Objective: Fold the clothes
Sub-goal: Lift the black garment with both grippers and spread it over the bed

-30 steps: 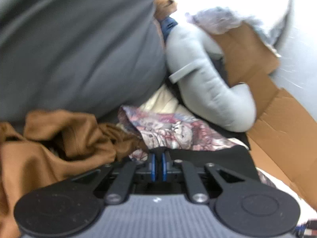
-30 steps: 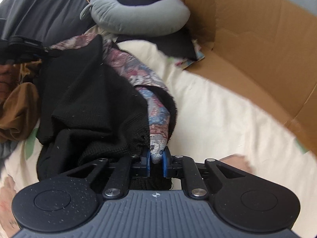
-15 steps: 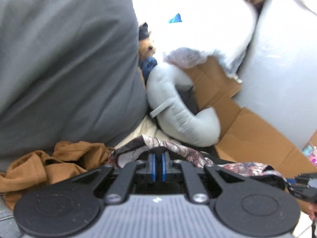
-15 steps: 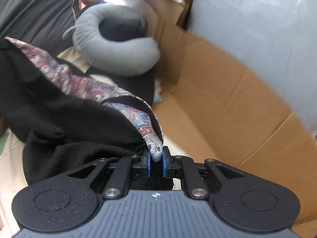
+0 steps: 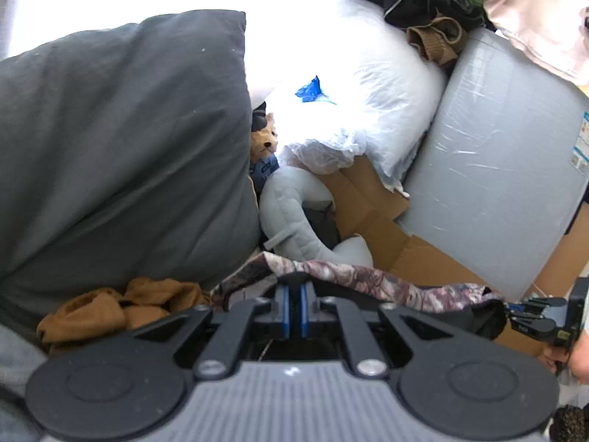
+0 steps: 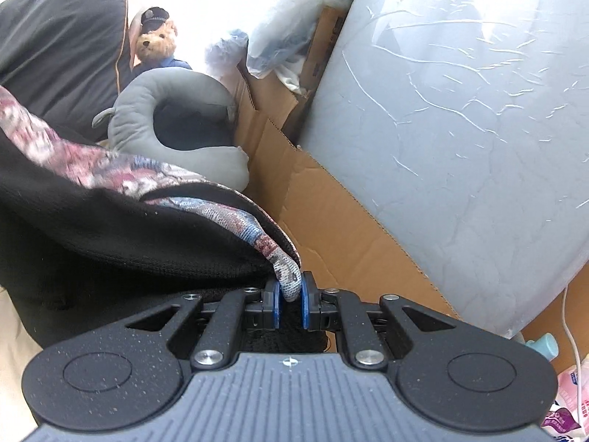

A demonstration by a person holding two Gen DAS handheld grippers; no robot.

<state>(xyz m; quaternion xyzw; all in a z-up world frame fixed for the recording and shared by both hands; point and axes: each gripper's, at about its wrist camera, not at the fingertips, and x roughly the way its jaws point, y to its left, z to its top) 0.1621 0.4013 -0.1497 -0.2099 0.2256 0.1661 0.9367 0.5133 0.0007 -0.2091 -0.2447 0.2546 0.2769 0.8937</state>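
Left wrist view: the left gripper [image 5: 293,305] is pinching the patterned garment [image 5: 368,281] edge, jaws nearly closed; the cloth is stretching across to the right gripper [image 5: 515,313]. Right wrist view: that gripper's jaws are clamping the garment's corner above the cardboard [image 6: 331,221].

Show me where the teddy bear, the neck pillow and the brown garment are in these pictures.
teddy bear [image 6: 156,42], right wrist view, on its face.
neck pillow [image 6: 173,84], right wrist view, on the top of its curve.
brown garment [image 5: 121,307], left wrist view, on the middle of the crumpled heap.
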